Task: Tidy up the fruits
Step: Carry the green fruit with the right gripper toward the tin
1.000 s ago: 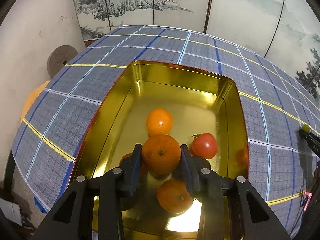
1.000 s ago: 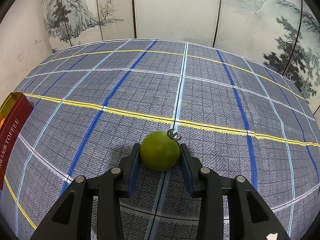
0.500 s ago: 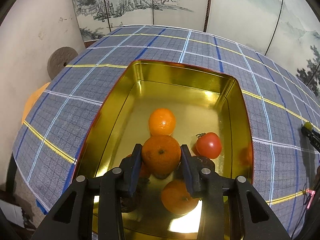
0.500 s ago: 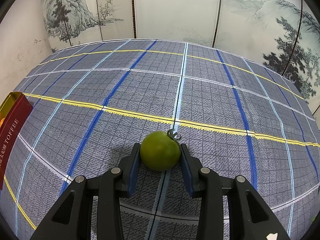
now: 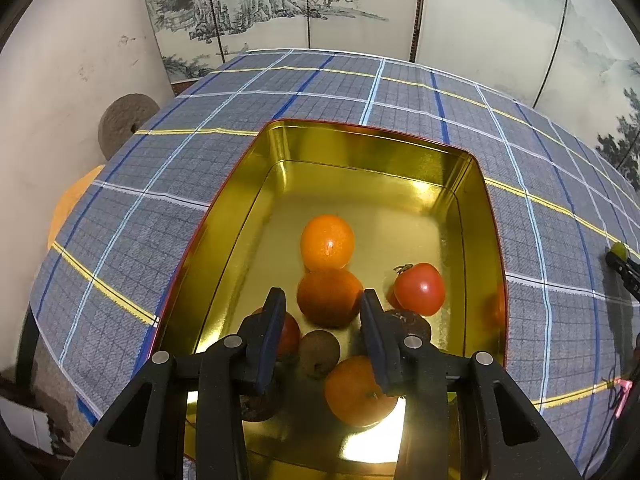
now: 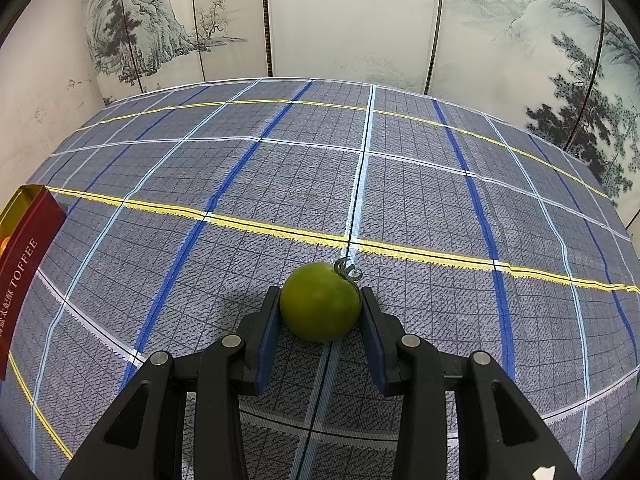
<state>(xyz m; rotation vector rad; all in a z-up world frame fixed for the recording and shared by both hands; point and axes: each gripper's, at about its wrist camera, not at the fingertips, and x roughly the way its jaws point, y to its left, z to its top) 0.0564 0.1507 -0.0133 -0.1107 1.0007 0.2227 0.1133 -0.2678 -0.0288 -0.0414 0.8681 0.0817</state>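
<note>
In the left wrist view my left gripper [image 5: 323, 304] is open above a gold tin [image 5: 372, 148]. An orange [image 5: 329, 298] lies in the tin between and below the pads, free of them. The tin also holds a second orange [image 5: 327, 242], a third orange [image 5: 356, 394], a red tomato [image 5: 420, 289] and dark brown fruits [image 5: 319, 353]. In the right wrist view my right gripper [image 6: 320, 306] is shut on a green tomato [image 6: 320, 301], low over the checked tablecloth [image 6: 280, 168].
The tin's red side [image 6: 22, 260], marked TOFFEE, shows at the left edge of the right wrist view. The right gripper [image 5: 622, 258] with the green tomato shows at the far right of the left wrist view. A folding screen [image 6: 340, 20] stands behind the table.
My left gripper has opened and the orange it held has dropped into the tin beside the others. My right gripper still holds the green tomato in the same place.
</note>
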